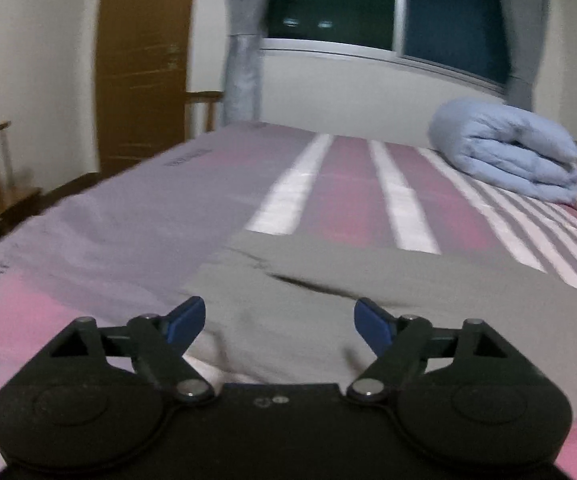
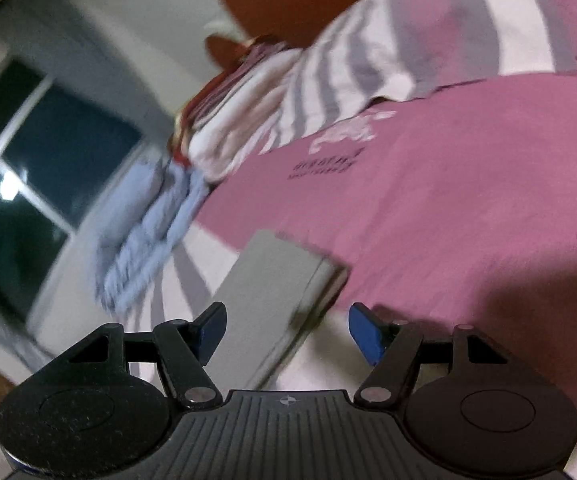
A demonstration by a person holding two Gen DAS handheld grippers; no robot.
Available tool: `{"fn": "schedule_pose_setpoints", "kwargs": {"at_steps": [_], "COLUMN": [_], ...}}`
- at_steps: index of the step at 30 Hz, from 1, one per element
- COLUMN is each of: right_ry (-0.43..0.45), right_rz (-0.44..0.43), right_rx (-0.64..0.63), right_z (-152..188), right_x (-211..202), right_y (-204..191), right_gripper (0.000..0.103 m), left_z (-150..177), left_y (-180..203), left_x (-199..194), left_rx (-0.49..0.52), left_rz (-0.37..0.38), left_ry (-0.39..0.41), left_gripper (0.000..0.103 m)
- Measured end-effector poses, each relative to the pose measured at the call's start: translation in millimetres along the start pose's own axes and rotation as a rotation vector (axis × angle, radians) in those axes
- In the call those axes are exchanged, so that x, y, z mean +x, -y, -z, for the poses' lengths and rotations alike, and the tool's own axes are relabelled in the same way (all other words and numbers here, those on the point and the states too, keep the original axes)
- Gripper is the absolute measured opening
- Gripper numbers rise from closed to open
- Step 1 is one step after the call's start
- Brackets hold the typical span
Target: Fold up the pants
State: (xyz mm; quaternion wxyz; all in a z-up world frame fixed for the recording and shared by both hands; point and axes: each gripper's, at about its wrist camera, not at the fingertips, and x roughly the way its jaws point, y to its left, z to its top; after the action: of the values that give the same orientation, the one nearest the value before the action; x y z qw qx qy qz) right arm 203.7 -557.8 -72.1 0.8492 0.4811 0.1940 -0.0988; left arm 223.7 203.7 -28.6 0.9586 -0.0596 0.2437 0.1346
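Left wrist view: grey pants (image 1: 368, 292) lie flat, slightly creased.

Plain grey fabric pants (image 1: 368, 280); pink, grey and white striped bed sheet (image 1: 352, 184) beneath them; pale blue folded quilt (image 1: 508, 148) beyond the pants; blue gripper pads (image 1: 186, 322).

left wrist: low, level over bed (image 1: 128, 208) | right wrist: tilted | shared: pants (image 1: 368, 280)
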Motion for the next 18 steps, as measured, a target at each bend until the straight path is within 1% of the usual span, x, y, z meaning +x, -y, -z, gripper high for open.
{"fn": "schedule_pose_setpoints", "kwargs": {"at_steps": [2, 4, 5, 6, 8, 10, 12, 14, 15, 16, 17, 18], "right_ry": [-0.027, -0.057, -0.082, -0.116, -0.173, -0.228, -0.262, -0.266, -0.262, -0.257, -0.248, -0.245], "right_rz": [-0.009, -0.027, -0.044, -0.037, -0.009, -0.009, -0.016, -0.038, -0.032, -0.011, 0.010, 0.008], "right_rx": [0.042, 0.050, 0.047, 0.041, 0.037, 0.043, 0.016, 0.028, 0.011, -0.013, -0.005, 0.005], "right_z": [-9, -14, -16, -17, -19, -19, -15, -11, -9, -8, -9, -8], "right_x": [10, 17, 23, 31, 45, 59, 65, 64, 65, 70, 75, 81], "right_y": [7, 6, 4, 2, -2, -5, -11, -9, -9, -8, -4, -2], "right_gripper": [0.067, 0.067, 0.067, 0.067, 0.062, 0.043, 0.042, 0.042, 0.040, 0.026, 0.017, 0.010], "left_z": [9, 19, 22, 28, 38, 44, 45, 48, 51, 51, 51, 53], "left_y": [18, 35, 41, 49, 55, 61, 61, 55, 54, 55, 55, 56], "left_x": [4, 10, 14, 17, 23, 29, 29, 28, 28, 31, 33, 32], "left_rx": [0.003, 0.002, 0.001, 0.005, 0.020, 0.060, 0.067, 0.053, 0.054, 0.059, 0.064, 0.067], "left_rz": [0.020, 0.024, 0.024, 0.019, 0.011, -0.010, -0.007, 0.002, 0.003, 0.000, -0.004, -0.009], "left_ry": [-0.017, -0.036, -0.040, -0.038, -0.042, -0.067, -0.070, -0.069, -0.072, -0.079, -0.083, -0.085], "left_gripper": [0.075, 0.076, 0.077, 0.080, 0.084, 0.084, 0.085, 0.086, 0.086, 0.087, 0.087, 0.088]}}
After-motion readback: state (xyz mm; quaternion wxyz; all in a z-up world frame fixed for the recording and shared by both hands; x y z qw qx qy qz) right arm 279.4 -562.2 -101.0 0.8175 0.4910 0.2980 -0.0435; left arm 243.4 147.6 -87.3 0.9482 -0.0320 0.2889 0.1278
